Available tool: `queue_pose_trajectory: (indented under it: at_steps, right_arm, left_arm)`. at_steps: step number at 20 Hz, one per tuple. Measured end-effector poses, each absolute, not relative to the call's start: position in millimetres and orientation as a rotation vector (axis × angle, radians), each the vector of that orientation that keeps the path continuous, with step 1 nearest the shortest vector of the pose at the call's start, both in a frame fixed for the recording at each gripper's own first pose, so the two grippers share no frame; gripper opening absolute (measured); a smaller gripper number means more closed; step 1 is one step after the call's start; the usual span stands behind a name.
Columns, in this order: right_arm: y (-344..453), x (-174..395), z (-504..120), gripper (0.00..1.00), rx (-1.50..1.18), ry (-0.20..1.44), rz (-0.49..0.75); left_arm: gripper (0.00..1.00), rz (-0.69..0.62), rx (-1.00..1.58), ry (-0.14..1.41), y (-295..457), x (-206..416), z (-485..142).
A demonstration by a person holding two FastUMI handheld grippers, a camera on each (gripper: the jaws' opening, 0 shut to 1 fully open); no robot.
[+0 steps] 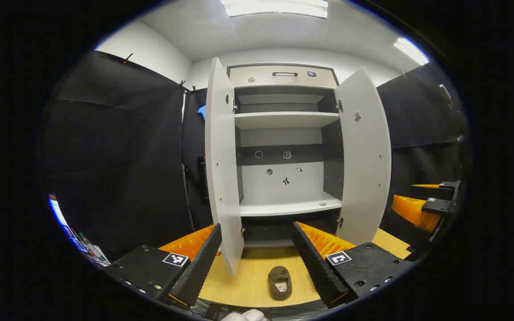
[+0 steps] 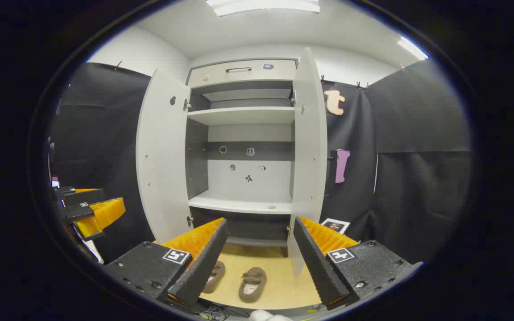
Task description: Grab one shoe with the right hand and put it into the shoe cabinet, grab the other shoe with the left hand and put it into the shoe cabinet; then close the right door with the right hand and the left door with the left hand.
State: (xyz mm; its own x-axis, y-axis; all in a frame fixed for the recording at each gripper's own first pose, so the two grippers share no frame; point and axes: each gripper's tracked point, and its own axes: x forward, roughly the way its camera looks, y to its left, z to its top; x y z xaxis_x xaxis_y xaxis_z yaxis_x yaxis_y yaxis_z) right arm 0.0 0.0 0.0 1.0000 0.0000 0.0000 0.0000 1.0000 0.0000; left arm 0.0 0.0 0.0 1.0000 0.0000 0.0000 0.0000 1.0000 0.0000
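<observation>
Your left gripper [image 1: 257,263] is spread wide and holds nothing; so is your right gripper [image 2: 257,261]. Just beyond them, two brown shoes lie on the wooden floor [image 2: 279,285]: one shoe [image 2: 252,284] between the right fingers, the other shoe [image 2: 215,276] partly behind the left finger. Farther back, the shoe cabinet [image 2: 243,147] stands with its left door [image 2: 163,156] and right door [image 2: 309,151] open.

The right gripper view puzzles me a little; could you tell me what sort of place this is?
Probably a recording booth dressed as a home entryway: black cloth walls surround an open shoe cabinet, two shoes lie on a wooden floor, and office ceiling lights hang above.
</observation>
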Motion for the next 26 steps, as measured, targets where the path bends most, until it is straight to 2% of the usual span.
queue_pose_trajectory:
  at_steps: [17,26]
  right_arm:
    - [-7.1,0.5,-9.8,0.96,0.001,0.019,-0.018]
    - [-0.2,11.4,-73.3,0.96,-0.029,0.152,-0.017]
  left_arm:
    - [0.96,-0.016,0.008,-0.001,-5.9,-4.5,-0.1]
    - [0.96,-0.019,0.01,0.014,-1.4,-10.7,-7.2]
